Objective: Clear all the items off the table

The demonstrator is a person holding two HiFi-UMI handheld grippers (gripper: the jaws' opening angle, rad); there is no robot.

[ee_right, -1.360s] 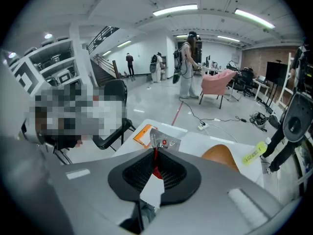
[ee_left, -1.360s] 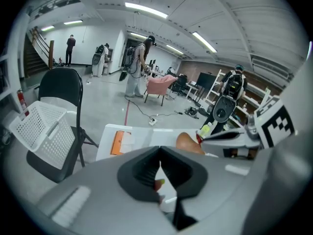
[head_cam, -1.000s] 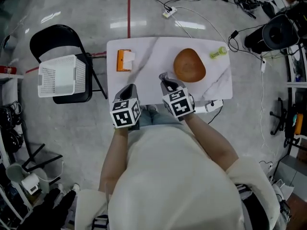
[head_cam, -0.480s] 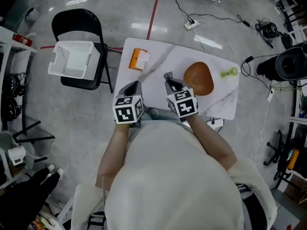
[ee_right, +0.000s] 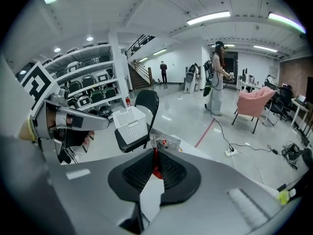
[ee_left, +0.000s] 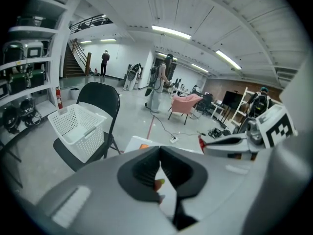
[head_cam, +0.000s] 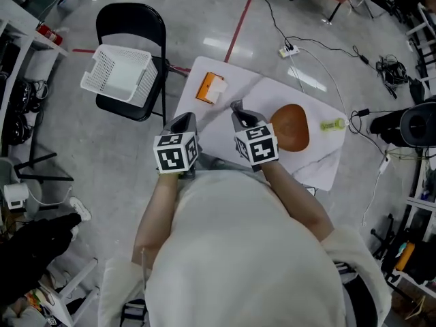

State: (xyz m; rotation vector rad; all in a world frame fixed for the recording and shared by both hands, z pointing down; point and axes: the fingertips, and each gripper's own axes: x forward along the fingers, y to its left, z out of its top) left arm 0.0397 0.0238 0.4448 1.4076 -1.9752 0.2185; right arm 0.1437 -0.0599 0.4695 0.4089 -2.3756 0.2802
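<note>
- Both tools are empty. The left tool [head_cam: 184, 119] has its jaws pressed together on nothing, and the right tool [head_cam: 238, 107] is closed on nothing too.
- Nothing looks cleared yet. On the tabletop [head_cam: 214, 128] the orange packet [head_cam: 211, 87] lies at the 11 o'clock corner. The brown bowl [head_cam: 289, 127] sits toward 3 o'clock, with a small green-yellow thing [head_cam: 334, 124] just past it near the edge.
- The white basket [head_cam: 119, 75] rests on the black chair [head_cam: 129, 22], off the tabletop at 10 o'clock. That is probably where things should go.
- The packet sits near your right tool, straight ahead at 12 o'clock in the right gripper view, so it seems the natural first pick.
- Spread the jaws before you reach it; closed jaws would only push it off the corner.
- Come in low and pinch one edge of the packet, since it lies flat and thin.
- Save the bowl for a rim grip, and keep the left tool clear of the right tool's path to the basket.
</note>
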